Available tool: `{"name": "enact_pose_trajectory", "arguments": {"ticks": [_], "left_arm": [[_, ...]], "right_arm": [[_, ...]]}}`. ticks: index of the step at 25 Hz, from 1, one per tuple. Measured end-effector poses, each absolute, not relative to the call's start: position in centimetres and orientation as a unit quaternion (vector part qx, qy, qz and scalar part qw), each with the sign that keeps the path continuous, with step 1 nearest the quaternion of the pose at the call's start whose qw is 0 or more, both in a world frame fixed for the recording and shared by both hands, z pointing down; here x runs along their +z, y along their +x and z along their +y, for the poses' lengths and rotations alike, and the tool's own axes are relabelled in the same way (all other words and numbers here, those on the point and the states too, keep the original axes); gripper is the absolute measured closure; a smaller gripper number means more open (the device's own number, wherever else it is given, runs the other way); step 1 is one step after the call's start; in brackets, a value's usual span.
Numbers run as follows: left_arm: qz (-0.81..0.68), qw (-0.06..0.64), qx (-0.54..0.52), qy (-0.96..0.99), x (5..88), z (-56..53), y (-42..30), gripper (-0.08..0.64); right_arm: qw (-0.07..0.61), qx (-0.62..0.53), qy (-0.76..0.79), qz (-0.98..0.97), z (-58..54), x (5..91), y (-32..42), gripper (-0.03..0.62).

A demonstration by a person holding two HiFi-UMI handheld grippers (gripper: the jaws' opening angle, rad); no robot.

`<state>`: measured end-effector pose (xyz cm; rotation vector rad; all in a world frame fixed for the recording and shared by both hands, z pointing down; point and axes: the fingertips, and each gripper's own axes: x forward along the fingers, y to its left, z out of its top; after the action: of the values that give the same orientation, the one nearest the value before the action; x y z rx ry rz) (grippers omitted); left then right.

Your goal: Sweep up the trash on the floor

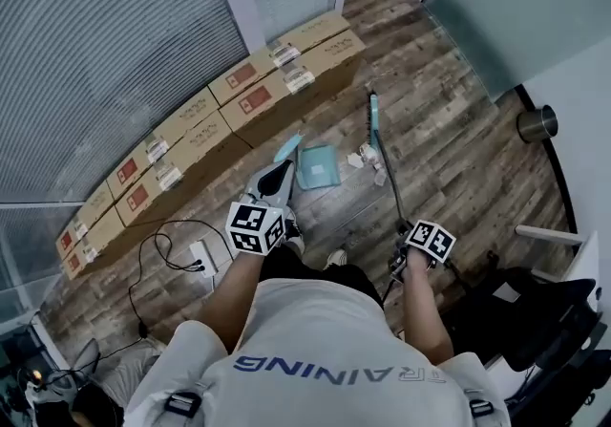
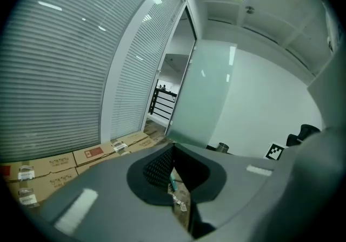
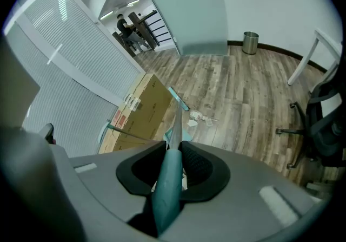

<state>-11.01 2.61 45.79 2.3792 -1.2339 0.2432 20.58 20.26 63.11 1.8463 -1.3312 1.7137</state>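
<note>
My right gripper (image 1: 401, 263) (image 3: 172, 162) is shut on the teal grip of a broom (image 1: 389, 181) (image 3: 174, 127). The thin handle slants away to the teal broom head (image 1: 374, 115) (image 3: 178, 98) on the wood floor. Crumpled white paper trash (image 1: 366, 156) (image 3: 195, 119) lies just beside the head. A teal dustpan (image 1: 317, 165) (image 3: 181, 135) rests on the floor left of the trash. Its handle rises to the tip of my left gripper (image 1: 279, 175) (image 2: 174, 173), which is shut on it. In the left gripper view the handle barely shows between the jaws.
Cardboard boxes (image 1: 239, 100) line the window blinds on the left. A power strip with a black cable (image 1: 200, 258) lies by the person's feet. A metal bin (image 1: 537, 122) (image 3: 250, 41) stands by the far wall, and an office chair (image 1: 544, 310) (image 3: 324, 122) stands at the right.
</note>
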Motion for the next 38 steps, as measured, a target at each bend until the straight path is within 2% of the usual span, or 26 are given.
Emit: {"name": "enact_pose_trajectory", "arguments": {"ticks": [9, 27, 29, 32, 34, 38], "left_arm": [[-0.437, 0.234, 0.119, 0.860, 49.0, -4.8, -15.5, 0.557], [-0.469, 0.236, 0.188, 0.830, 52.0, -6.7, -10.3, 0.545], [-0.460, 0.238, 0.215, 0.828, 53.2, -6.6, -10.2, 0.504], [-0.413, 0.250, 0.278, 0.830, 56.1, -6.0, -9.4, 0.310], [-0.373, 0.241, 0.335, 0.831, 58.5, -5.6, -9.0, 0.245], [-0.311, 0.220, 0.426, 0.821, 63.3, -5.7, -8.8, 0.192]], "right_arm": [[0.165, 0.588, 0.655, -0.445, 13.4, 62.9, 17.2, 0.485], [0.202, 0.627, 0.600, -0.454, 11.0, 66.7, 22.5, 0.485], [0.202, 0.629, 0.597, -0.455, 10.8, 67.0, 22.6, 0.485], [0.206, 0.630, 0.596, -0.453, 10.9, 67.4, 22.8, 0.485], [0.211, 0.631, 0.595, -0.451, 11.0, 67.5, 22.8, 0.485], [0.213, 0.631, 0.595, -0.450, 10.9, 67.5, 22.6, 0.485]]}}
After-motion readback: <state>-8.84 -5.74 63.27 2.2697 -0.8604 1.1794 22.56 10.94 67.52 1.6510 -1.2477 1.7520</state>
